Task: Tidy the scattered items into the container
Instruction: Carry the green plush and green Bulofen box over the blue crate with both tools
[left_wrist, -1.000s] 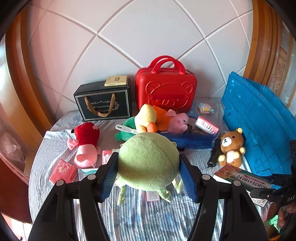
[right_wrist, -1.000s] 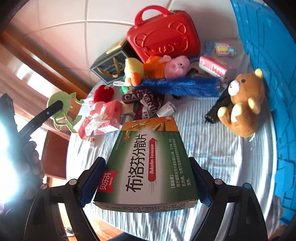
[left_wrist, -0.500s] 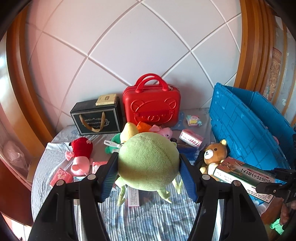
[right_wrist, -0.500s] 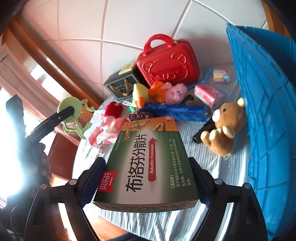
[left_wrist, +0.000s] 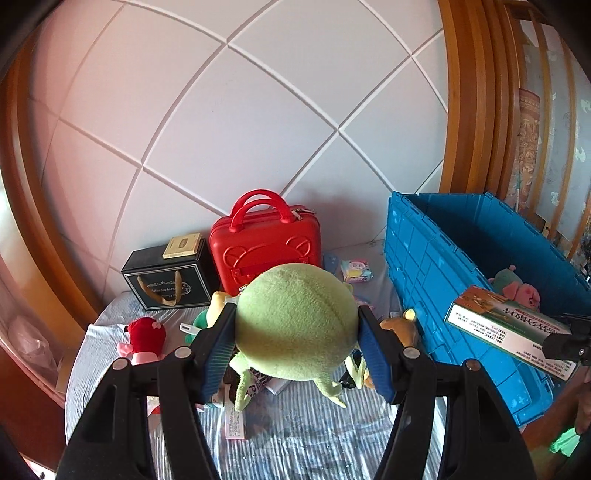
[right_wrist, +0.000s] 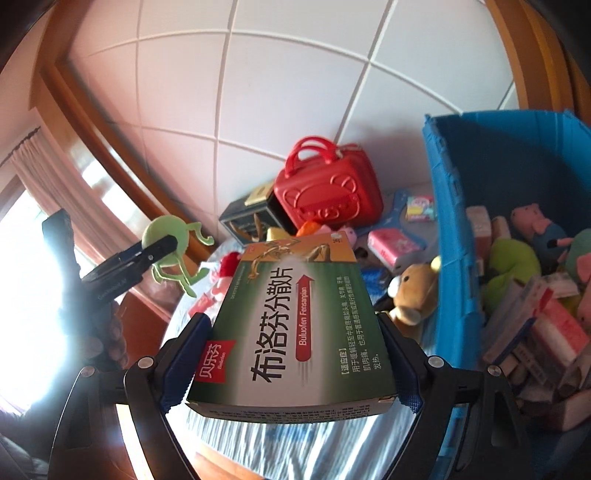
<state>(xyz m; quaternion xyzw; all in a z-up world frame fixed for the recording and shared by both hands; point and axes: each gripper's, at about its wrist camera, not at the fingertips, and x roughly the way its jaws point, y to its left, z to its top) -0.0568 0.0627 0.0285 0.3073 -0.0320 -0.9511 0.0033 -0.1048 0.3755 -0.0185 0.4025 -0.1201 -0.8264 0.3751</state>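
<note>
Left wrist view: the left gripper (left_wrist: 295, 332) squeezes a round fuzzy green monster toy (left_wrist: 295, 321) above the striped cloth table (left_wrist: 295, 443). The big blue plastic crate (left_wrist: 443, 266) stands to the right, apart.
Right wrist view: the right gripper (right_wrist: 291, 354) holds a green cardboard medicine box (right_wrist: 295, 325) just beside the crate, which is already part full.
Step now: carrying both things to the crate.
Next move: go over the crate's rim, then let go.
Changed since before: both hands are higher, and the crate's inside now shows.
</note>
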